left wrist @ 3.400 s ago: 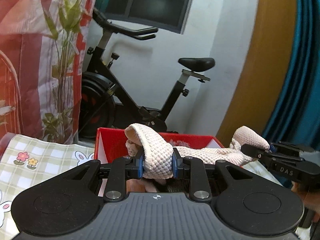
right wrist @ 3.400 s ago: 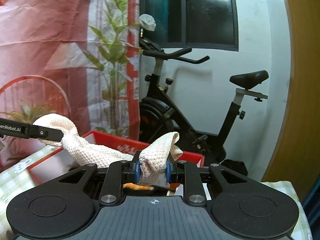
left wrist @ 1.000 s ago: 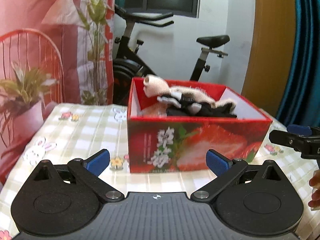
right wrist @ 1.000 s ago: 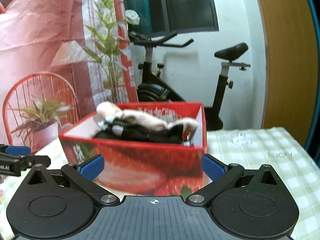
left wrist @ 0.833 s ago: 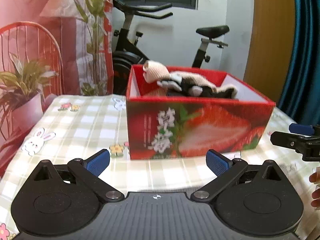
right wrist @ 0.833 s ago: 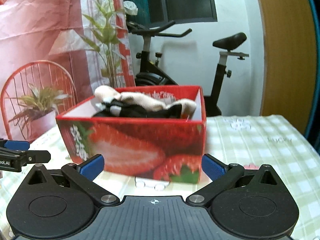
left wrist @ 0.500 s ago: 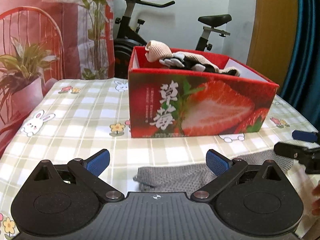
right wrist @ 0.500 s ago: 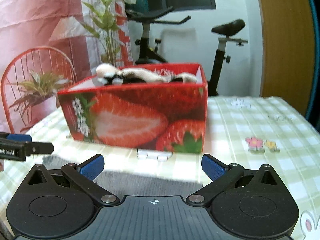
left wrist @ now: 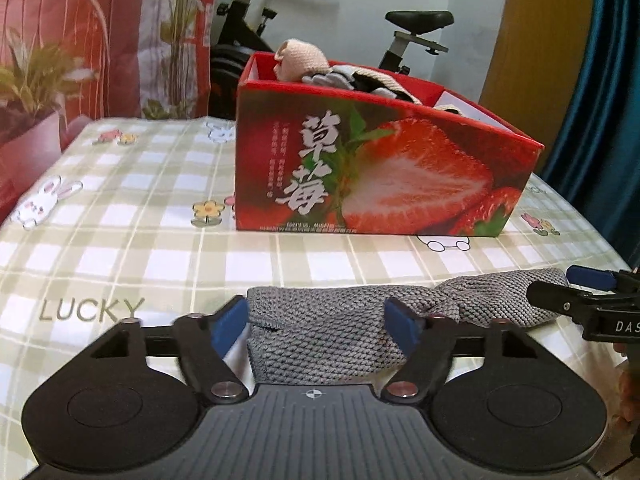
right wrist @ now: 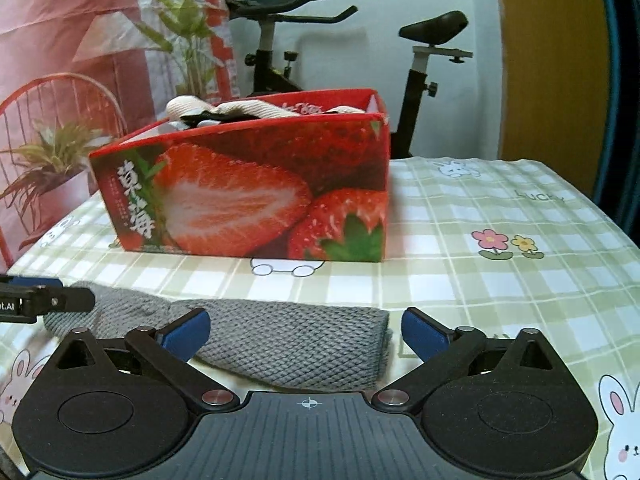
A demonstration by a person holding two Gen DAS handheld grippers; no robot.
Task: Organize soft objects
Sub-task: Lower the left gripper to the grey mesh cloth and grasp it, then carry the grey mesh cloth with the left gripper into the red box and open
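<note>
Left wrist view looks low across a green checked tablecloth (left wrist: 120, 240) printed with rabbits, flowers and the word LUCKY. A grey knitted cloth (left wrist: 328, 332) lies flat on it, stretched from side to side just in front of the camera. The left gripper (left wrist: 318, 326) has its blue-padded fingers either side of one end of this cloth; its jaws have just been closing in, and the cloth sits between them, but the pads do not yet visibly press it. At the right edge of the same view the right gripper (left wrist: 576, 292) reaches to the cloth's far end.

From the right wrist view, the right gripper (right wrist: 306, 330) stands with its jaws wide, having just begun to narrow, and the other end of the grey knitted cloth (right wrist: 296, 344) lies between the pads without being pinched. The left gripper (right wrist: 52, 298) shows at the left edge.

Beyond the cloth, well apart from it, stands a red strawberry-printed box (left wrist: 380, 176) holding beige and black soft items (left wrist: 320, 70) piled above its rim. An exercise bike (right wrist: 416, 64) stands behind the table.
</note>
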